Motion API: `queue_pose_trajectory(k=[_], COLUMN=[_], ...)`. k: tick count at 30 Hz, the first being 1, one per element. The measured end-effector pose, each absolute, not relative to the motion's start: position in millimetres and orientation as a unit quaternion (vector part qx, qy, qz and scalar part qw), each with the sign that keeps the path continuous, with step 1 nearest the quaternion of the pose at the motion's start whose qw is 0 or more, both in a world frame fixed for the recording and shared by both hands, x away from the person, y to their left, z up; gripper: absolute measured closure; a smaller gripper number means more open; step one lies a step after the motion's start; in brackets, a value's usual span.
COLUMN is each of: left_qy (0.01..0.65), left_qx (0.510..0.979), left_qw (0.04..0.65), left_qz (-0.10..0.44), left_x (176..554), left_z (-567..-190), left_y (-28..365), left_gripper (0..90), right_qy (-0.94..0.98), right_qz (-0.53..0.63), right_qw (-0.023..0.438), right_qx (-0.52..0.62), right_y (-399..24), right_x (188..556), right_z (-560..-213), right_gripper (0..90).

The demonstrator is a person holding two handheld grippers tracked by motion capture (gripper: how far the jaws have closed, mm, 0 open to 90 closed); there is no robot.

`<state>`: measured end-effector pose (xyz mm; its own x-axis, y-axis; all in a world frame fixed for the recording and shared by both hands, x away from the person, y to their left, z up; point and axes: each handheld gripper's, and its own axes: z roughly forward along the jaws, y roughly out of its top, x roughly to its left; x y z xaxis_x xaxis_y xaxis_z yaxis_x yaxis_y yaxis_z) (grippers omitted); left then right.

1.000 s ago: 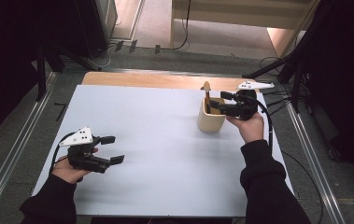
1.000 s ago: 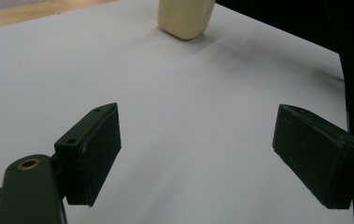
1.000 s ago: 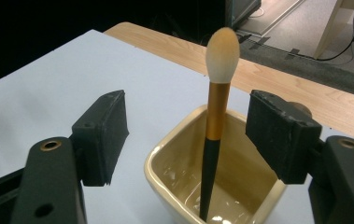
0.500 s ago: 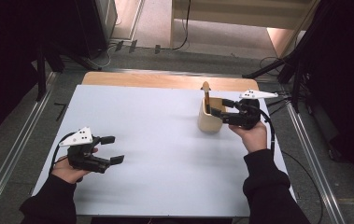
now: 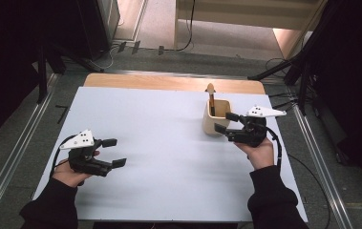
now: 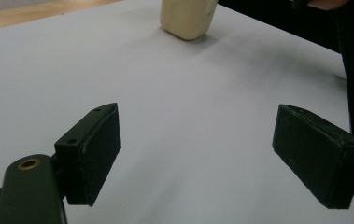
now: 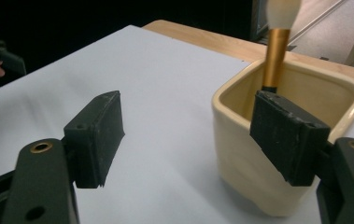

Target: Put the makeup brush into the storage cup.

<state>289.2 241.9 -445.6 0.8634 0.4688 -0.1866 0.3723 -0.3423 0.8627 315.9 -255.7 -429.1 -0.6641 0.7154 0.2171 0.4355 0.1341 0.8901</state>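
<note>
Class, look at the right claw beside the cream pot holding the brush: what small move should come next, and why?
Probably draw the right claw a little further back from the pot. Its jaws have just been opening and stand open with nothing between them, one by the rim. The brush stands upright inside the pot, so that placement looks done.

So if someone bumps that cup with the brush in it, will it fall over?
Probably not easily: the cup looks squat, thick-walled and flat-bottomed, so it would likely slide on the smooth white table. It looks like pottery, so probably heavy and breakable. The brush leans loose inside and would likely rattle or tip.
</note>
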Motion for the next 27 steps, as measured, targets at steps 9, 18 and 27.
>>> queue_pose_trajectory(k=[9,18,27], left_qy=[0.259,0.259,0.258], left_qx=[0.817,0.817,0.820], left_qw=[0.512,0.513,0.509], left_qz=[0.048,0.049,0.052], left_x=[290,290,290], left_z=[-446,-446,-446], left_y=[243,243,244], left_gripper=[16.1,16.1,16.1], right_qy=[0.745,0.748,0.757], right_qz=[0.544,0.545,0.546], right_qw=[0.129,0.131,0.135], right_qx=[0.363,0.354,0.333], right_y=[-250,-248,-244], right_x=[299,286,271], right_z=[-433,-444,-449], right_gripper=[23.3,16.6,15.8])
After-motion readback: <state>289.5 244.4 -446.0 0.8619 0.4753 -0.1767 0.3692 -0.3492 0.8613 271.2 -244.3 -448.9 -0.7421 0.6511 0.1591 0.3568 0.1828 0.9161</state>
